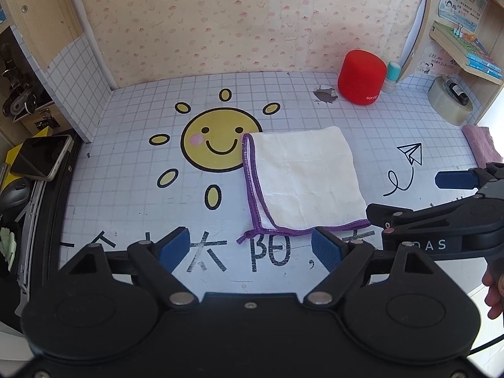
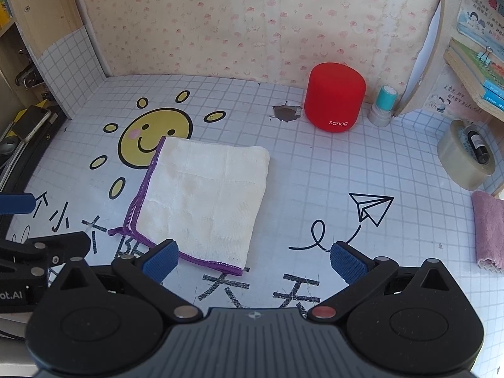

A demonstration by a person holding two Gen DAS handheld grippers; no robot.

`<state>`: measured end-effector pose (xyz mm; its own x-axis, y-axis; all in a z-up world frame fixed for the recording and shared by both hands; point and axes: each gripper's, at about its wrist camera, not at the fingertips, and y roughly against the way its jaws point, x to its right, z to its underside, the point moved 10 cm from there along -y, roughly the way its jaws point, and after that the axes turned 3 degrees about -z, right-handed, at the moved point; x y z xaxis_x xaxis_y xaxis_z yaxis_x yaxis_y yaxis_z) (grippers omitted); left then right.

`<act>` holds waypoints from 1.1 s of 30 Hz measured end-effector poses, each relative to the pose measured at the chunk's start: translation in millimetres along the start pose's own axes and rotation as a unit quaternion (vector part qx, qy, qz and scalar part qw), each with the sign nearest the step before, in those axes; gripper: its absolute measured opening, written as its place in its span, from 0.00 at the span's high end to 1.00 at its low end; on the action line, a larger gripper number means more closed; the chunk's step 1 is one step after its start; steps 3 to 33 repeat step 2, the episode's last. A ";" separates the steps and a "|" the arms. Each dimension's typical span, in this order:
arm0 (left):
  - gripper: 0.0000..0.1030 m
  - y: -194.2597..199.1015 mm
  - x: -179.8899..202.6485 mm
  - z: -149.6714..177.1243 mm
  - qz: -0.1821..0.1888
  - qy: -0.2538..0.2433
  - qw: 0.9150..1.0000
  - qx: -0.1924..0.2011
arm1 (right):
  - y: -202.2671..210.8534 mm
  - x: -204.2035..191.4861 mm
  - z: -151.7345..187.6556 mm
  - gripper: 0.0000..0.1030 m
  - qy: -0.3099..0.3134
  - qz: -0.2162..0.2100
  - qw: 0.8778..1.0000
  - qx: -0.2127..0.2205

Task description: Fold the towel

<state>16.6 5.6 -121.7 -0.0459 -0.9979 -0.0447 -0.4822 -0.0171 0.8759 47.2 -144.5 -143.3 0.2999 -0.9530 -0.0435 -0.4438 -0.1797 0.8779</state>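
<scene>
Right wrist: towel [image 2: 201, 195] beyond hand-held gripper [image 2: 253, 258].

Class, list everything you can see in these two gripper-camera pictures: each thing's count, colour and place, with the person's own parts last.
towel: one, white with purple hem, folded, mid-table over the sun drawing
speaker: one, red, back by the wall
stamp: one, teal-capped, right of the speaker
tape roll: one, clear, right side
cloth: one, pink, right edge
phone: one, dark, left of the table
left gripper: black, blue pads, open
right gripper: black, blue pads, open
hand: one, right edge
</scene>
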 end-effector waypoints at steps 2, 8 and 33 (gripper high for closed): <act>0.17 -0.5 -0.4 0.1 -0.001 0.000 1.000 0.000 | -0.6 -0.4 0.9 0.00 0.000 -0.001 1.000 -0.001; 0.17 -0.5 -0.4 0.1 -0.001 0.000 1.000 0.000 | -0.6 -0.4 0.9 0.00 0.000 -0.001 1.000 -0.001; 0.17 -0.5 -0.4 0.1 -0.001 0.000 1.000 0.000 | -0.6 -0.4 0.9 0.00 0.000 -0.001 1.000 -0.001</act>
